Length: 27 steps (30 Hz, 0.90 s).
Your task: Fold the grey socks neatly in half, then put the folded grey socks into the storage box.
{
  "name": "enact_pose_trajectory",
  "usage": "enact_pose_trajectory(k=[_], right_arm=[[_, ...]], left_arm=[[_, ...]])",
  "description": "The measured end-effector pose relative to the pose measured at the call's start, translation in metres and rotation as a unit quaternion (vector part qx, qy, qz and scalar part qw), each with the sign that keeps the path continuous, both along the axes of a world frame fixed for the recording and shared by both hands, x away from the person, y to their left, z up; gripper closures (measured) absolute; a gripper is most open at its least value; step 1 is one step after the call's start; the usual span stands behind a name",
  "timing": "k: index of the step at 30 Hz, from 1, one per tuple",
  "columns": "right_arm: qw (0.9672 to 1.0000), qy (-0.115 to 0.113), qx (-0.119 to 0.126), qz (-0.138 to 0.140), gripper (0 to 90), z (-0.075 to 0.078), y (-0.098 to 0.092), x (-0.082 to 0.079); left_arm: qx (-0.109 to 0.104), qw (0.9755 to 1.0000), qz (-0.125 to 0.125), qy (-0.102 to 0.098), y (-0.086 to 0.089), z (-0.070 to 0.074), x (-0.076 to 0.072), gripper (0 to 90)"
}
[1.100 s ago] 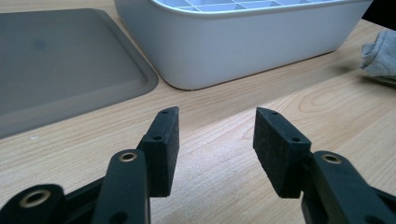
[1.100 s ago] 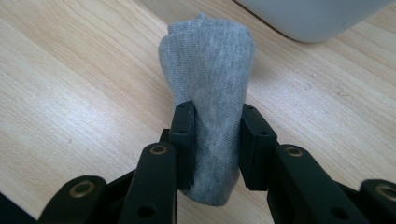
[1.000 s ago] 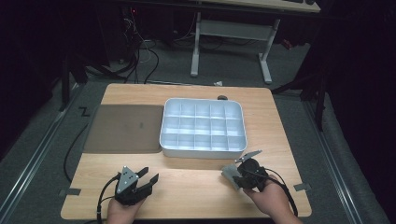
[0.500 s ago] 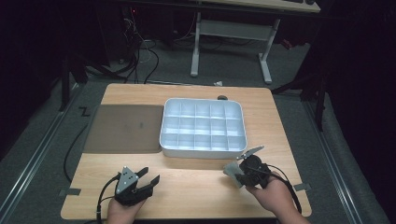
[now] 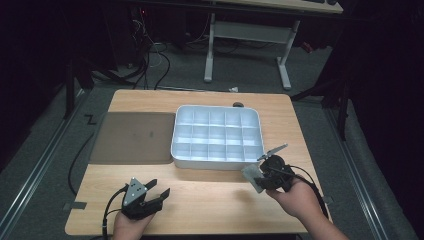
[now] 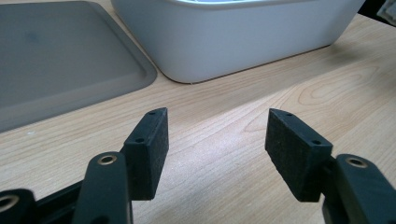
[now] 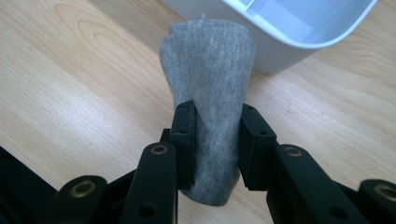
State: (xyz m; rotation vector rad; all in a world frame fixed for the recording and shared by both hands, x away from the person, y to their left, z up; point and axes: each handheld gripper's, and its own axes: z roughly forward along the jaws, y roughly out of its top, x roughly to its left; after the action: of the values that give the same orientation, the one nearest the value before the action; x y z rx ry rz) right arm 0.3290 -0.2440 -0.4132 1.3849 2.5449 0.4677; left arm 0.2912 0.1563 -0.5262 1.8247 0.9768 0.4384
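Observation:
My left gripper [image 5: 159, 187] rests low over the table's near left part. In the left gripper view its jaws [image 6: 217, 114] have just been opening and stand wide apart, with bare wood between them. My right gripper [image 5: 261, 175] hovers at the near right, just in front of the white compartment tray [image 5: 215, 163]. It is shut on a rolled grey cloth [image 5: 251, 177]. In the right gripper view the grey cloth [image 7: 208, 60] sticks out past the pads [image 7: 184, 126], pointing toward the tray's corner [image 7: 280, 42].
A flat grey mat [image 5: 132, 137] lies left of the tray, and its edge [image 6: 56, 60] shows in the left gripper view beside the tray's wall [image 6: 233, 37]. A small dark object [image 5: 238, 105] sits at the table's far edge. Desk legs and cables stand beyond.
My right gripper has lifted with the grey cloth and come a little closer to the tray's front wall. The left hand has stayed put.

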Motion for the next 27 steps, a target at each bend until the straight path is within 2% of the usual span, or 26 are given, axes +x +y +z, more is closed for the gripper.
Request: enact_pose_trajectory(k=[10, 14, 21, 27], right_arm=[[0.9999, -0.016, -0.004, 0.000, 71.7, 0.021, 0.002, 0.016], [0.9998, -0.019, 0.002, -0.009, 71.8, 0.028, -0.001, 0.025], [0.9995, -0.022, 0.010, -0.022, 71.9, 0.032, -0.005, 0.042], [0.9994, -0.016, -0.003, -0.029, 71.9, 0.032, -0.002, 0.059]], left_arm=[[0.000, 1.0000, -0.001, 0.001, 0.002, 0.000, -0.002, 40.4], [0.003, 1.0000, -0.002, 0.000, 0.000, 0.000, -0.003, 40.5], [0.006, 1.0000, -0.007, 0.003, -0.001, -0.002, -0.002, 40.5], [0.004, 1.0000, -0.008, 0.001, -0.002, -0.001, -0.002, 40.5]])
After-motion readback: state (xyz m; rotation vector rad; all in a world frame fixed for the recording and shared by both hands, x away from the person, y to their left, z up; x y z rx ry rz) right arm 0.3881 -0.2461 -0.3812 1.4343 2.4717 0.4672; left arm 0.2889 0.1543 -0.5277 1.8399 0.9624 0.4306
